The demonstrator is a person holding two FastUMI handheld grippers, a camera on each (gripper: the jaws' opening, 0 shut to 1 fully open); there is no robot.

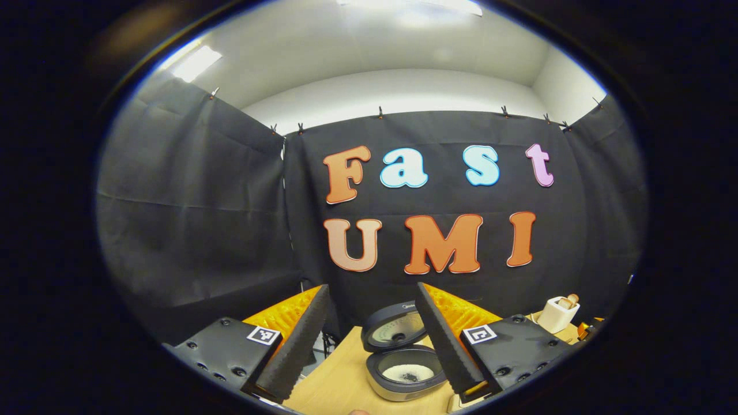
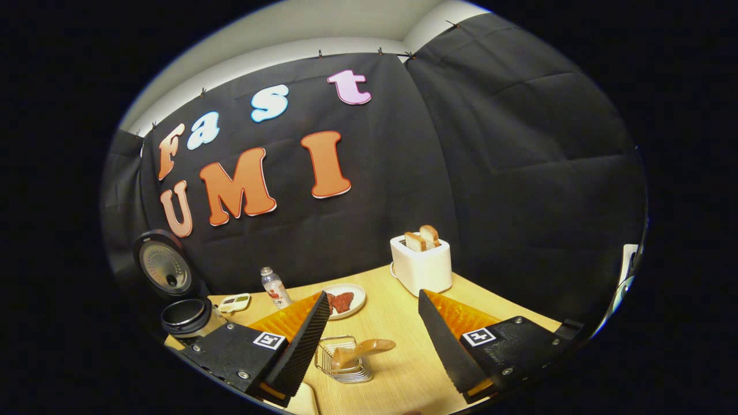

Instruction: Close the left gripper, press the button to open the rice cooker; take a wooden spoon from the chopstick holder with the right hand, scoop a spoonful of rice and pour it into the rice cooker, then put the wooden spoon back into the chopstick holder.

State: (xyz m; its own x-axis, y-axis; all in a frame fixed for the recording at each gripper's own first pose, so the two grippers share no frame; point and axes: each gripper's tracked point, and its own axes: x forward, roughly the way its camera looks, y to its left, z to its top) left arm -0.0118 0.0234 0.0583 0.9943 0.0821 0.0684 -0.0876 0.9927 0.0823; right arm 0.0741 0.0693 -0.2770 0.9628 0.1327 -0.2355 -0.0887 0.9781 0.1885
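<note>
The rice cooker (image 1: 398,369) stands open on the wooden table, its lid (image 1: 395,333) tipped up and white rice (image 1: 408,373) in the pot. My left gripper (image 1: 372,286) is open and holds nothing; it hangs above and in front of the cooker. In the right gripper view the cooker (image 2: 185,316) sits at the far left with its lid (image 2: 164,268) raised. A wire chopstick holder (image 2: 344,362) stands just ahead of my right gripper (image 2: 373,294), with the wooden spoon (image 2: 364,349) leaning in it. That gripper is open, its fingers clear of the spoon.
A white toaster (image 2: 422,266) with two bread slices stands at the back right and shows as well in the left gripper view, toaster (image 1: 558,314). A plate (image 2: 353,292) with red food, a small bottle (image 2: 275,288) and a small dish (image 2: 234,302) sit between cooker and toaster.
</note>
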